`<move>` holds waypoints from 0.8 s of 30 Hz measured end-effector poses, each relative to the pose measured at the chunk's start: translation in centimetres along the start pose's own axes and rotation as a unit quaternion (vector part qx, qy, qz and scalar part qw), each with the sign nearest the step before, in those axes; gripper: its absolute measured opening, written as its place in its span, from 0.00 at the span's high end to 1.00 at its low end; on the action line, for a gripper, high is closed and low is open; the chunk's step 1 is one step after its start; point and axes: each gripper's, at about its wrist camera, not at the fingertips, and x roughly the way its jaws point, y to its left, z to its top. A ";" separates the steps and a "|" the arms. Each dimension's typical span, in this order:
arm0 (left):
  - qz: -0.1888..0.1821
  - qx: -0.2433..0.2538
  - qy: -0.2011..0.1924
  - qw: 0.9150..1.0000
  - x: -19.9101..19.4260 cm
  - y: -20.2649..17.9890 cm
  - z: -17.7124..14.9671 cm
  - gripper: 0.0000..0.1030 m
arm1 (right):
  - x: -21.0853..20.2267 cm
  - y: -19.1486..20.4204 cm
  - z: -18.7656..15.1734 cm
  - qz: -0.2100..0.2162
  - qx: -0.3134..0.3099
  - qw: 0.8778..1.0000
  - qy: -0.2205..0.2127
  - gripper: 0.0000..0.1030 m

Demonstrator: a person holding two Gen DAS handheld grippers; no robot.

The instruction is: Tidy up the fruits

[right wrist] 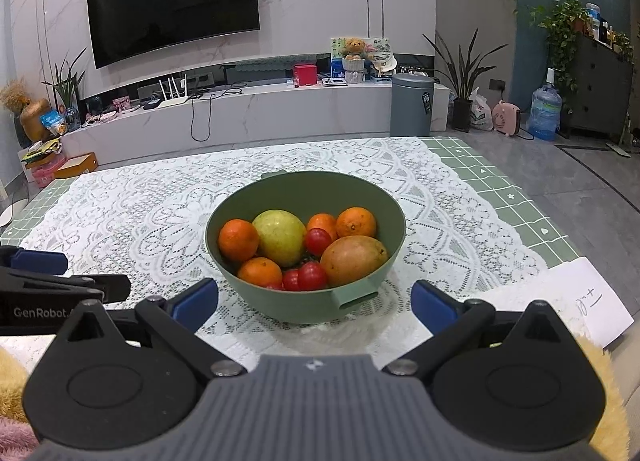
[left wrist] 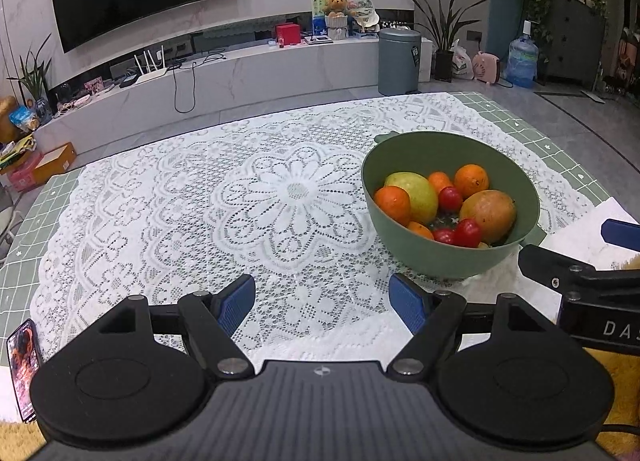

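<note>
All the fruit in view is gathered in a round sage-green plastic bowl with side handles (right wrist: 306,197), set on a white lace tablecloth (left wrist: 180,197) right of its centre flower. Inside are noted: four orange mandarins (right wrist: 238,240), a yellow-green mango (right wrist: 280,237), a larger red-orange mango (right wrist: 354,260), and several small red tomatoes (right wrist: 312,276) in the middle and near side. No fruit is seen on the cloth.

The left gripper (left wrist: 322,303) is held low over the cloth, left of and nearer than the bowl, blue-padded fingers spread wide, nothing between them. The right gripper (right wrist: 314,303) is aimed straight at the bowl's near handle, fingers likewise wide and empty.

The scene fits fruit already collected, or a full bowl awaiting sorting out; which one cannot be settled.

If a piece is to be handled: the mandarins on top are judged easiest; tomatoes are small, smooth and likely to roll, so a gentle, centred pinch is advised. The bowl looks light and may slide on lace.

Writing read: "GenRobot" on the left gripper's body in the right view; "DA…", cut off, on the right gripper in the left view; handwritten marks on a white paper sheet (right wrist: 588,301) at near right, not legible.
</note>
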 end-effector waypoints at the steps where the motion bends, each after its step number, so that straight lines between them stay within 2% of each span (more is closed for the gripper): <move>1: 0.000 0.000 0.000 1.000 0.0 0.0 0.0 0.13 | 0.0 0.0 0.0 0.000 -0.001 1.000 0.000 0.04; 24: -0.001 0.000 0.001 1.000 0.1 0.1 0.1 0.13 | 0.4 0.2 -0.1 0.001 -0.009 1.000 0.010 0.04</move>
